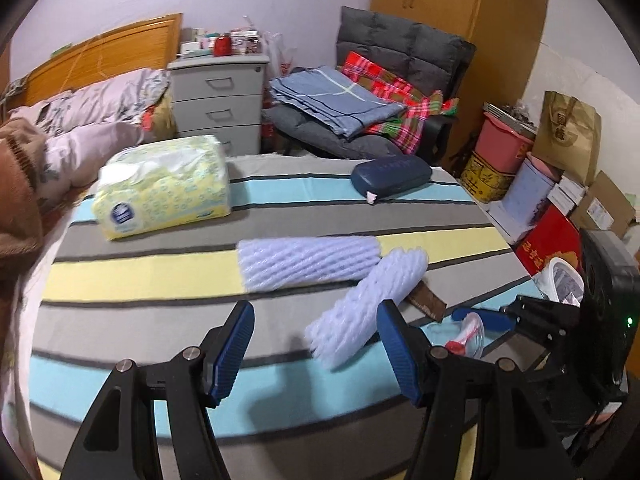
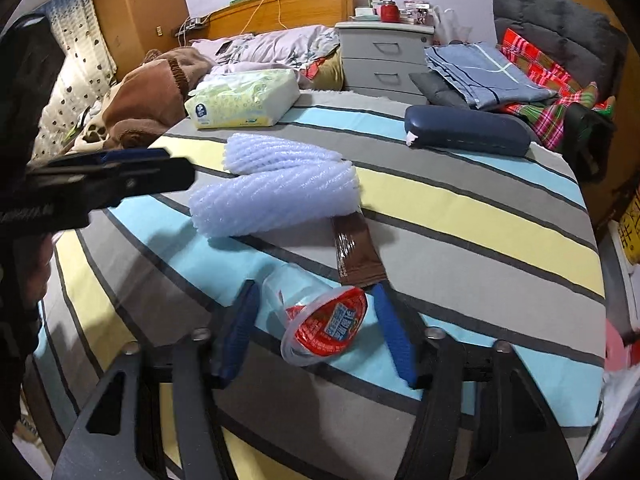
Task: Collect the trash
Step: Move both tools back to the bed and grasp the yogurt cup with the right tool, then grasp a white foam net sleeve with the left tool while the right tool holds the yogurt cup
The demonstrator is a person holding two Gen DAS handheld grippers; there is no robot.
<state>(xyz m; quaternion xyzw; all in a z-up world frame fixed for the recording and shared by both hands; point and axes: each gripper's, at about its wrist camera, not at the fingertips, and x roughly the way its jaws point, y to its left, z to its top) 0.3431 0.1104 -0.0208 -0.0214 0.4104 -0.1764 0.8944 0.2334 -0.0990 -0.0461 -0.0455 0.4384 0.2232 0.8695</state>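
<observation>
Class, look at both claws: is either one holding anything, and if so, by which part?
Nothing is held. The right claw is open, its fingers either side of the clear plastic cup lying on the table, not clamped. The left claw is open near a foam net sleeve.

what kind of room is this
Most likely a bedroom in a home: a bed with a wooden headboard and rumpled bedding, a grey bedside drawer unit, and a wooden wardrobe in the corner.

Left tool [image 1: 316, 354], right tool [image 2: 316, 330]: black angular frames, silver round screws, ribbed blue finger pads [image 1: 234, 350].
</observation>
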